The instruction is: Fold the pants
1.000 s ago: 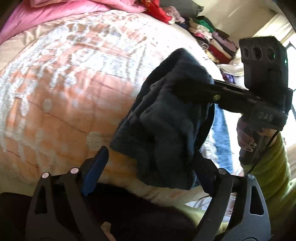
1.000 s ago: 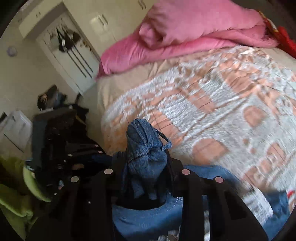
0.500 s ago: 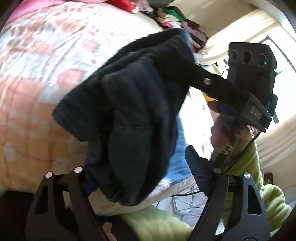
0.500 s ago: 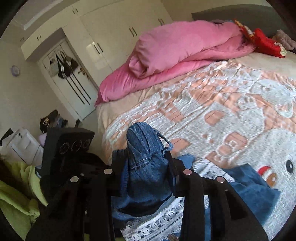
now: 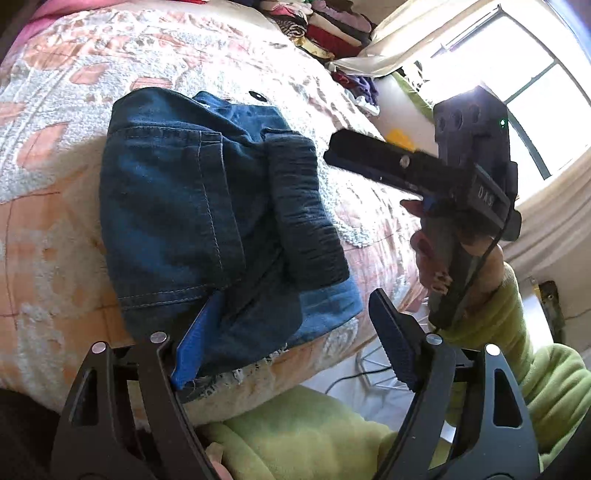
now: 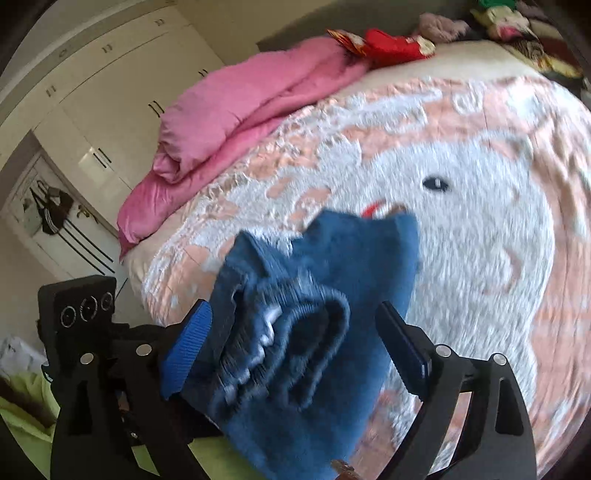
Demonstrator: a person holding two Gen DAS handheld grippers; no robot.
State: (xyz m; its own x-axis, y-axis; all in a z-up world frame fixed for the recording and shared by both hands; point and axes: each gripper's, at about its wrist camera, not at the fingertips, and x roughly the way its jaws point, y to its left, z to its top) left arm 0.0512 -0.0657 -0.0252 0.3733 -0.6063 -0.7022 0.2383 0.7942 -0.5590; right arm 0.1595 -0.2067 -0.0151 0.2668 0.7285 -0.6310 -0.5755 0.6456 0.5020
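Observation:
The blue denim pants lie folded in a compact stack near the front edge of the bed, with the dark elastic waistband on top at the right. My left gripper is open, its jaws wide apart just in front of the stack, its blue left pad against the denim. The right gripper hovers above the stack's right side. In the right wrist view the right gripper is open, with the bunched pants between its spread jaws.
The pink and white patterned blanket covers the bed. A pink duvet is heaped at the headboard end. Stacked clothes sit at the far side. White wardrobes stand beyond the bed. The person's green sleeve is at the right.
The pants were hanging from the shut right gripper above the bed. They now lie folded on the blanket and the right gripper has opened and let go.

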